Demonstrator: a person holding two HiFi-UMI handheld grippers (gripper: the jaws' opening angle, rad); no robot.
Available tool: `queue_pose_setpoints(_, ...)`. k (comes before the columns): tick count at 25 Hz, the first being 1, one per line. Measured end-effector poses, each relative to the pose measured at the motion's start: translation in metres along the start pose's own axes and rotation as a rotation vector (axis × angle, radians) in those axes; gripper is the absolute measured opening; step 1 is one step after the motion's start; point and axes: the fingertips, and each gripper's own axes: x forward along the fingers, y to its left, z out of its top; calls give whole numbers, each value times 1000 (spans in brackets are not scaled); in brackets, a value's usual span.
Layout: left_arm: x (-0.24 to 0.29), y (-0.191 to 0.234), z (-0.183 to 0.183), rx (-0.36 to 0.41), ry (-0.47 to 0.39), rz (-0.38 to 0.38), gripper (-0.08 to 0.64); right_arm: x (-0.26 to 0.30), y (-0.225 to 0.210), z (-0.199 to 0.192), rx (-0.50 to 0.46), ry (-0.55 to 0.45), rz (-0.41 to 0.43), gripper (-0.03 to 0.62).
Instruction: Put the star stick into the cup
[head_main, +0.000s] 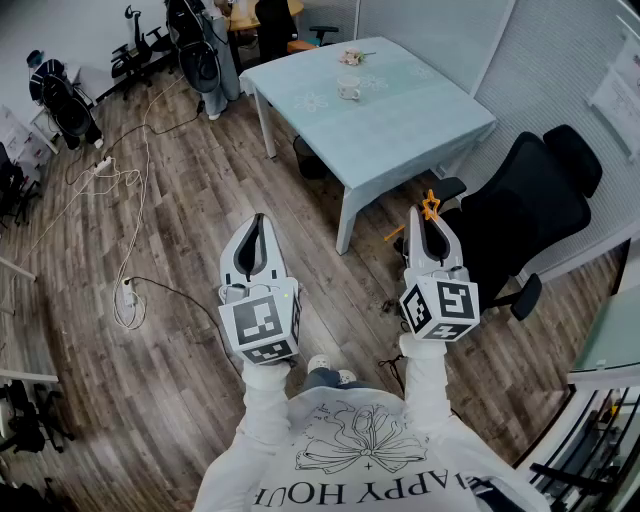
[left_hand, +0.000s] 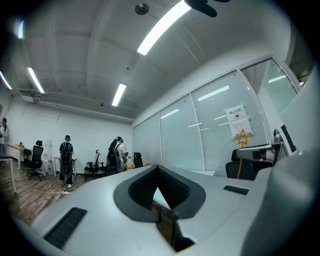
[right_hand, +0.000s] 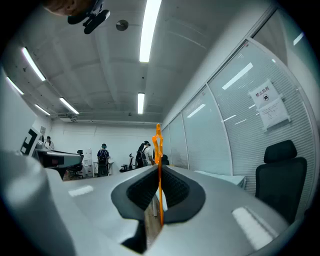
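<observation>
An orange star stick (head_main: 430, 208) is pinched in my right gripper (head_main: 431, 216), which is shut on it, star end up and the tail sticking out to the left. In the right gripper view the star stick (right_hand: 158, 150) stands upright, edge-on, between the closed jaws of the right gripper (right_hand: 159, 175). A white cup (head_main: 348, 88) stands on the pale blue table (head_main: 420, 115), well ahead of both grippers. My left gripper (head_main: 258, 222) is shut and holds nothing, level with the right one over the floor. From the left gripper (left_hand: 159, 172) the star stick (left_hand: 243, 137) shows at the right.
A black office chair (head_main: 535, 205) stands just right of my right gripper, beside the table. Cables and a power strip (head_main: 128, 292) lie on the wooden floor at the left. More chairs (head_main: 60, 100) and people stand at the far side. A glass partition (head_main: 560, 70) runs along the right.
</observation>
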Motion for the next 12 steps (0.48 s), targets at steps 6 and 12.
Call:
queue_pose_setpoints(6, 3, 6, -1, 3, -5, 1, 6, 4, 6, -3, 2, 1, 10, 21)
queue_pose_setpoints(12, 12, 15, -3, 4, -6, -1, 6, 15, 9, -3, 18, -24, 15, 21)
